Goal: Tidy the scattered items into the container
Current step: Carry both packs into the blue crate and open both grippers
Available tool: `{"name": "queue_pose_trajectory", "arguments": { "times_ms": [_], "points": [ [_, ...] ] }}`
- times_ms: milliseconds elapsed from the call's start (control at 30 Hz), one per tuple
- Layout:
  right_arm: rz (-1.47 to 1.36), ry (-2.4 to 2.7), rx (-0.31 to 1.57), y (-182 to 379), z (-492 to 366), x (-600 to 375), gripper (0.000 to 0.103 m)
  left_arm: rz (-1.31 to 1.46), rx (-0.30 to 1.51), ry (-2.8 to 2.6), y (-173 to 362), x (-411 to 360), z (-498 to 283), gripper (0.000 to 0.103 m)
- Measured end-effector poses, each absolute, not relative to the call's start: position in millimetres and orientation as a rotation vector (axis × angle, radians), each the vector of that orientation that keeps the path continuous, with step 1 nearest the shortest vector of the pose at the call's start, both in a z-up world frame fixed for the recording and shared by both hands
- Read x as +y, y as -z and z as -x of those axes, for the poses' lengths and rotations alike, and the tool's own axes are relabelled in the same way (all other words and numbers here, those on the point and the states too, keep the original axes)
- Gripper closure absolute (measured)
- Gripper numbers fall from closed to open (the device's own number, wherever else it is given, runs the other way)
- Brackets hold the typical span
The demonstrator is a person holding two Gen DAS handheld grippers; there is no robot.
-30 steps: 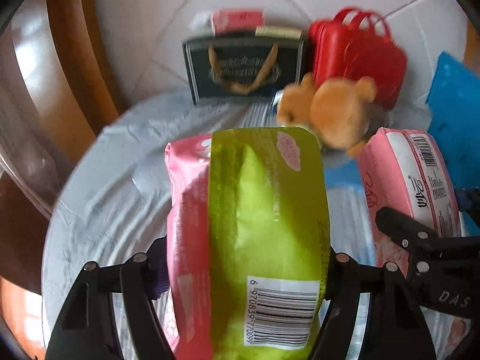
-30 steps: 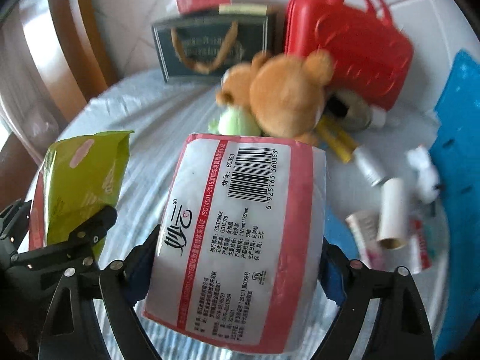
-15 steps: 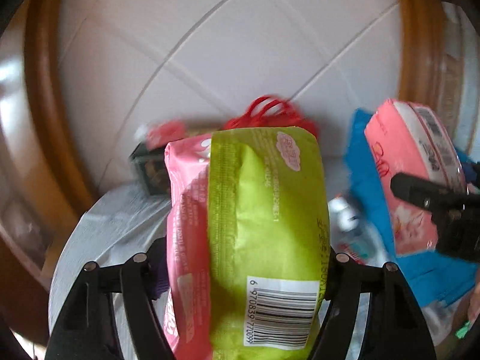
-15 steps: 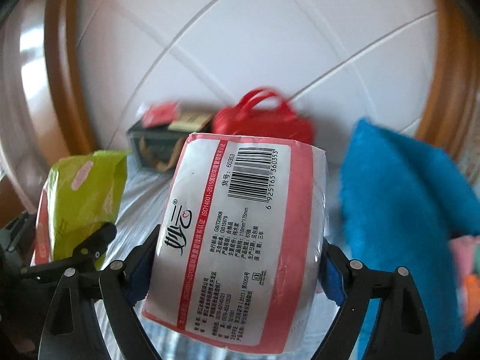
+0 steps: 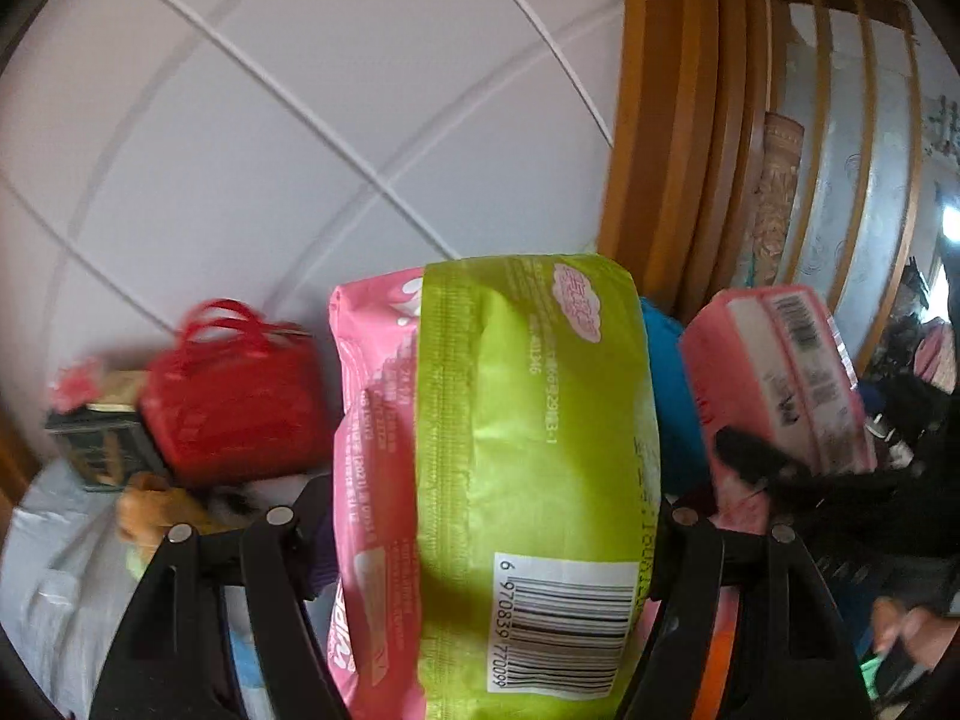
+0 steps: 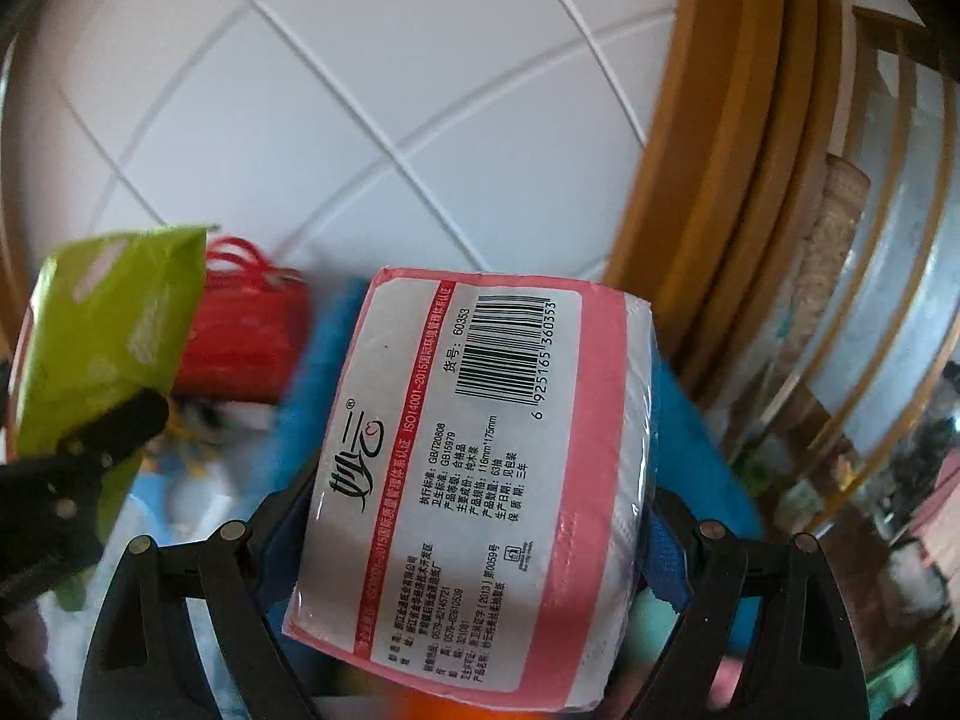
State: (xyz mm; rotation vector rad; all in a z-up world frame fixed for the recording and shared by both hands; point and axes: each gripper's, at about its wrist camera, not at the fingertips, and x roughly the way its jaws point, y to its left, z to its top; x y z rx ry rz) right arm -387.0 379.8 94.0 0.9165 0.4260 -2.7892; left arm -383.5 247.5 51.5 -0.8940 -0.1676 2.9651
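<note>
With the left gripper [image 5: 480, 516] clamped on a wipes pack [image 5: 510, 450] and the right gripper [image 6: 474, 516] on a tissue pack [image 6: 480, 468], either slick wrapper may slip out mid-carry.

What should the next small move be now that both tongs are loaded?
Probably tilt both tongs back down before releasing anything. The left tongs are shut on the green and pink wipes pack and the right tongs on the pink tissue pack, but both views mostly show tiled wall, and no open container is clearly visible beneath either pack.
</note>
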Motion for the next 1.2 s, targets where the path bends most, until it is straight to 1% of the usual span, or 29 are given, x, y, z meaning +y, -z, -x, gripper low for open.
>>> {"name": "queue_pose_trajectory", "arguments": {
  "times_ms": [100, 233, 333, 467, 533, 600, 667, 700, 867, 967, 1033, 1200],
  "points": [
    [-1.028, 2.732, 0.462, -79.6, 453.8, 419.9, 0.013, 1.084, -0.21, -2.914, -36.6, 295.2, 442.2, 0.032],
    [-1.162, 2.658, 0.515, -47.1, 522.8, 450.1, 0.014, 1.382, -0.176, -2.871, 7.5, 334.0, 516.2, 0.032],
    [-1.262, 2.594, 0.482, -12.8, 558.8, 464.1, 0.014, 1.525, -0.166, -2.841, 37.5, 341.4, 544.6, 0.032],
    [-1.371, 2.499, 0.427, 33.5, 595.3, 471.1, 0.014, 1.675, -0.043, -2.783, 83.0, 351.1, 561.0, 0.032],
    [-1.389, 2.461, 0.457, 51.8, 600.0, 470.4, 0.014, 1.767, 0.016, -2.73, 103.4, 355.2, 562.9, 0.032],
    [-1.426, 2.431, 0.488, 68.7, 606.4, 469.8, 0.014, 1.848, -0.012, -2.676, 116.3, 354.0, 566.4, 0.032],
    [-1.447, 2.418, 0.515, 78.8, 607.9, 465.5, 0.014, 1.9, -0.066, -2.645, 124.7, 348.9, 568.3, 0.032],
    [-1.455, 2.407, 0.521, 82.9, 608.2, 463.7, 0.014, 1.912, -0.063, -2.647, 126.2, 347.9, 568.5, 0.031],
    [-1.474, 2.369, 0.473, 92.1, 609.3, 461.3, 0.013, 1.959, -0.034, -2.651, 130.9, 347.3, 568.0, 0.029],
    [-1.483, 2.363, 0.44, 91.8, 610.0, 462.4, 0.011, 1.934, 0.023, -2.687, 126.9, 351.4, 565.8, 0.029],
    [-1.49, 2.359, 0.444, 92.2, 609.0, 461.2, 0.01, 1.933, 0.05, -2.694, 127.1, 352.2, 566.3, 0.029],
    [-1.509, 2.348, 0.46, 95.5, 613.6, 466.7, 0.01, 1.946, 0.054, -2.694, 129.1, 349.6, 568.9, 0.029]
  ]
}}
